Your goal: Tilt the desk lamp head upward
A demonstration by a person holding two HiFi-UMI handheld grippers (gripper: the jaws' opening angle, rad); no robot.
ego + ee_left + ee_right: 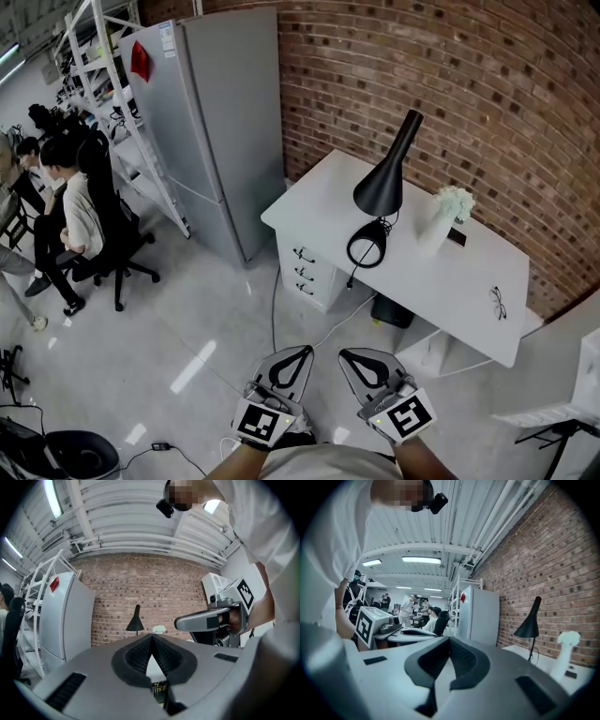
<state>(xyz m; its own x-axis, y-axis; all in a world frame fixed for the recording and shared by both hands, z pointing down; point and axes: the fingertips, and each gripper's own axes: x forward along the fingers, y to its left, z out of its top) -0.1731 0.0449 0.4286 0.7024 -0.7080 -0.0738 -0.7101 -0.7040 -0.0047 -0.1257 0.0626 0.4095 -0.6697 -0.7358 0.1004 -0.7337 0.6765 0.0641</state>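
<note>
My left claw [302, 354] and right claw [349, 356] sit clenched and empty, well apart from the lamp [380, 187].

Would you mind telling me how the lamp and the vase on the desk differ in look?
The lamp is black; the vase is white. The lamp stands taller than the vase. The lamp flares into a cone that opens downward, while the vase holds pale flowers at its top. Both stand upright on the white desk, side by side.
</note>
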